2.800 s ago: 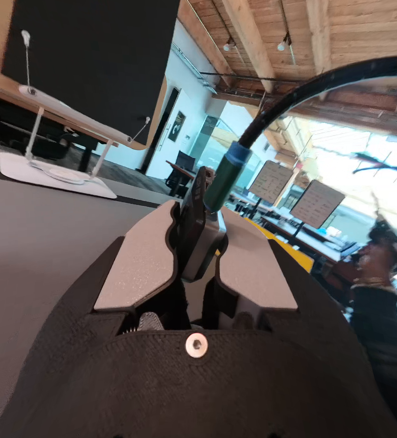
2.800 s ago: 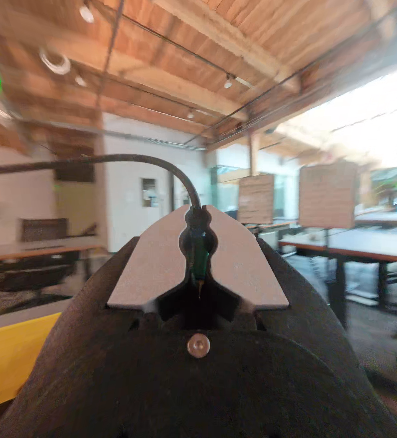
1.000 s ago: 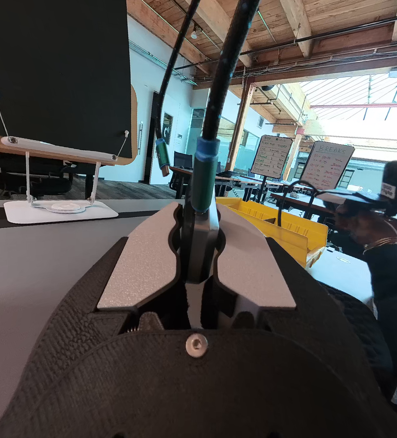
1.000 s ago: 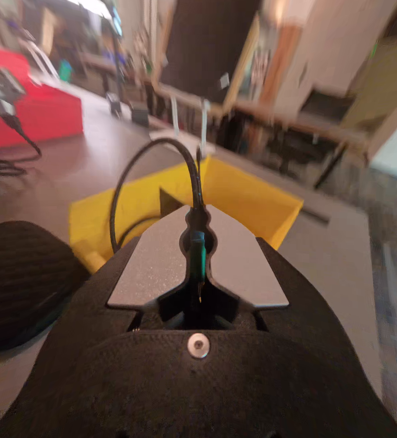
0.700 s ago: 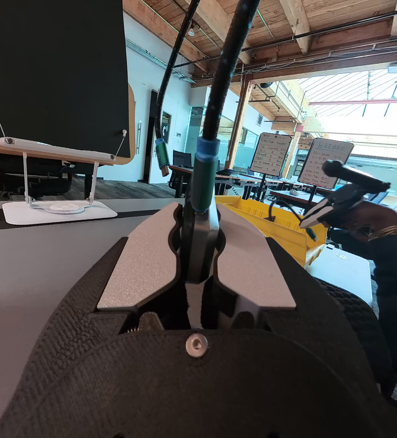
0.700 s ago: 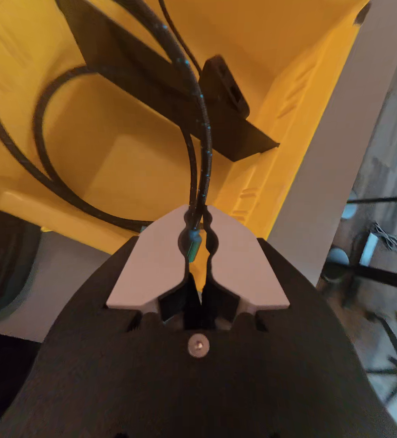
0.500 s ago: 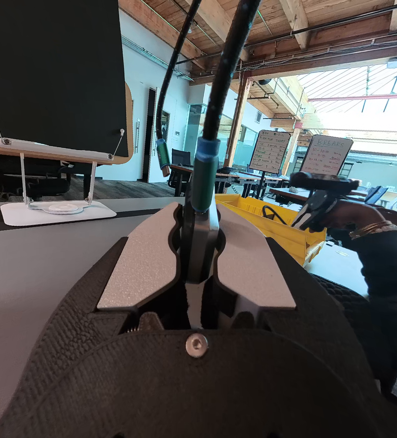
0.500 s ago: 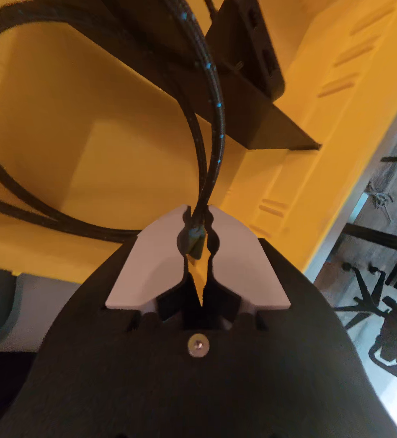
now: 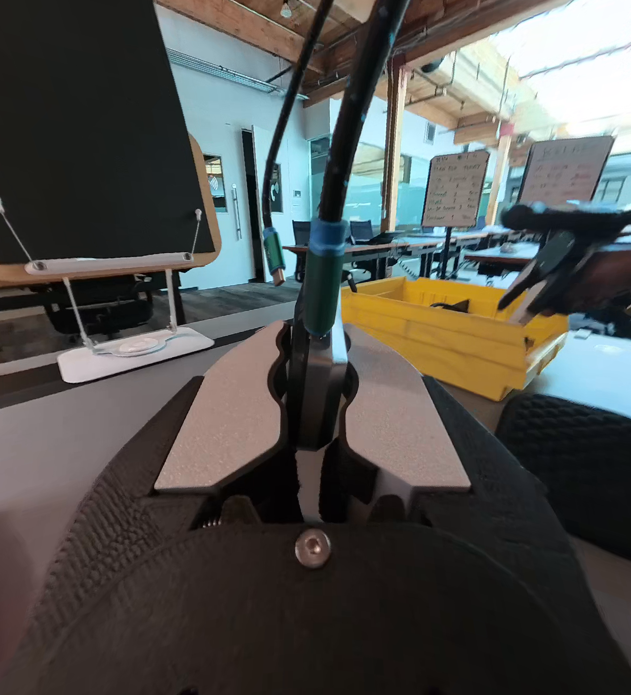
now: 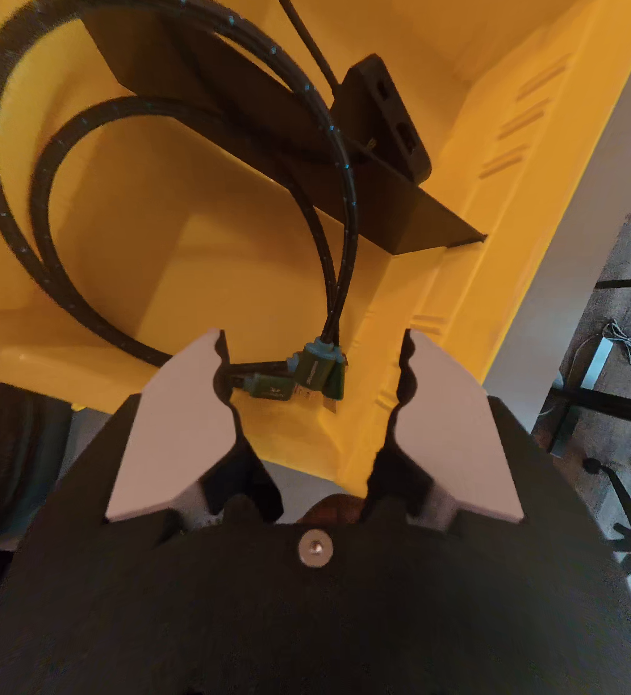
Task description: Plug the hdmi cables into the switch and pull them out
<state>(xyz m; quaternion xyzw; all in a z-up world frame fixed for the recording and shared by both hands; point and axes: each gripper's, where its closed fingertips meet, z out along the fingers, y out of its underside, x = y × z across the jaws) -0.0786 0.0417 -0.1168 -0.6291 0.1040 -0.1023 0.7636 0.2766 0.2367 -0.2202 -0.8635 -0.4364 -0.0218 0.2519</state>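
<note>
My left gripper is shut on the grey metal HDMI switch and holds it upright above the grey table. One braided black cable with a green plug is plugged into the switch's top. A second cable's green plug hangs free just left of it. My right gripper is open and empty over the yellow bin. Green HDMI plugs lie on the bin floor between its fingers, and their black cables loop to the left. The right gripper also shows in the left wrist view.
In the bin are a black divider and a black box with ports. A dark board on a white stand stands at the table's far left. A black textured pad lies before the yellow bin.
My right gripper swung down over the yellow bin, opened and let go of the green plug, which now lies in the bin. My left gripper keeps its hold on the switch.
</note>
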